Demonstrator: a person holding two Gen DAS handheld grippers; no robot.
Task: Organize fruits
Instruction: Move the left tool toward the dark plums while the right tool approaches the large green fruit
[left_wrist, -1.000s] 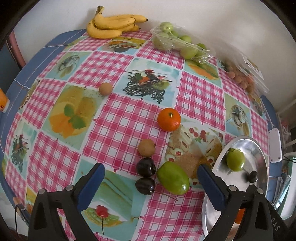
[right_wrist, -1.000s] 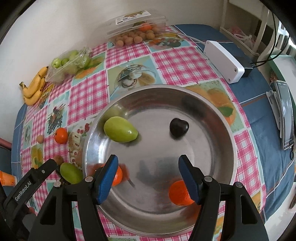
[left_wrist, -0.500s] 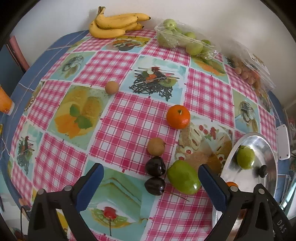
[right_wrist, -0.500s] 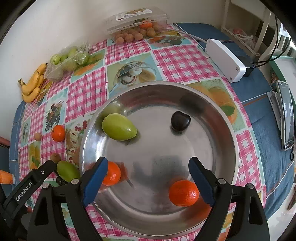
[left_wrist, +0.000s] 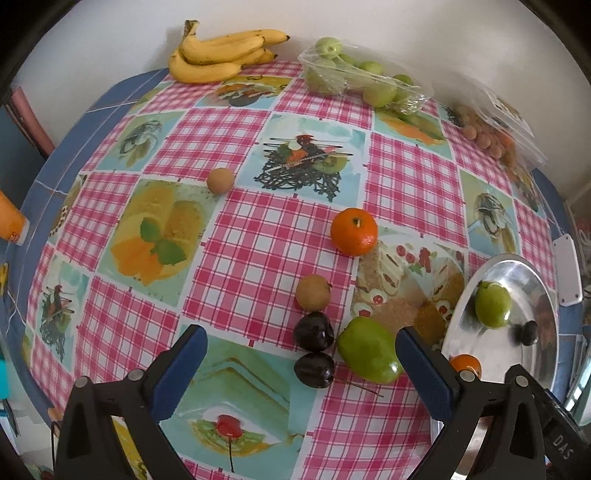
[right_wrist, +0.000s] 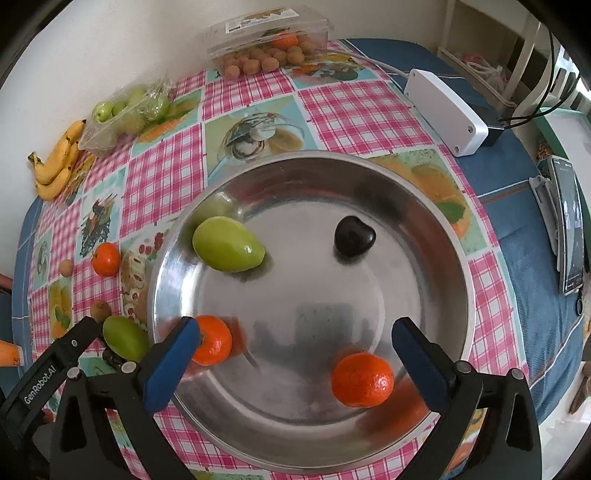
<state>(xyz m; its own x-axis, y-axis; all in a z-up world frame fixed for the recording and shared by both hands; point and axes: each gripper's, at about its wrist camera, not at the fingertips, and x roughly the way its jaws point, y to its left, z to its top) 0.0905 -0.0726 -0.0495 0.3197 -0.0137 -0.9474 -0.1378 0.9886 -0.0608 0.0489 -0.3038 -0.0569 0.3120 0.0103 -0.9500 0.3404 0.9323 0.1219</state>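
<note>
Right hand-held gripper (right_wrist: 295, 358): opening wide, holding nothing.
Orange (right_wrist: 362, 379): just dropped, now in bowl (right_wrist: 424, 206).
Left hand-held gripper (left_wrist: 301, 365): open, empty.
Next: tabletop (left_wrist: 240, 236) fruit.

The bowl (right_wrist: 436, 236) is bare polished metal, smooth and mirror-bright, throwing back blurred reflections of the fruit inside it. The worktop carries a glossy, wipe-clean plastic cloth (left_wrist: 255, 258) printed in pink check. Crinkled clear film (left_wrist: 354, 74) wraps the green fruits, and the tongs (left_wrist: 299, 373) have matt black plastic arms with ridged blue pads (left_wrist: 424, 373).
</note>
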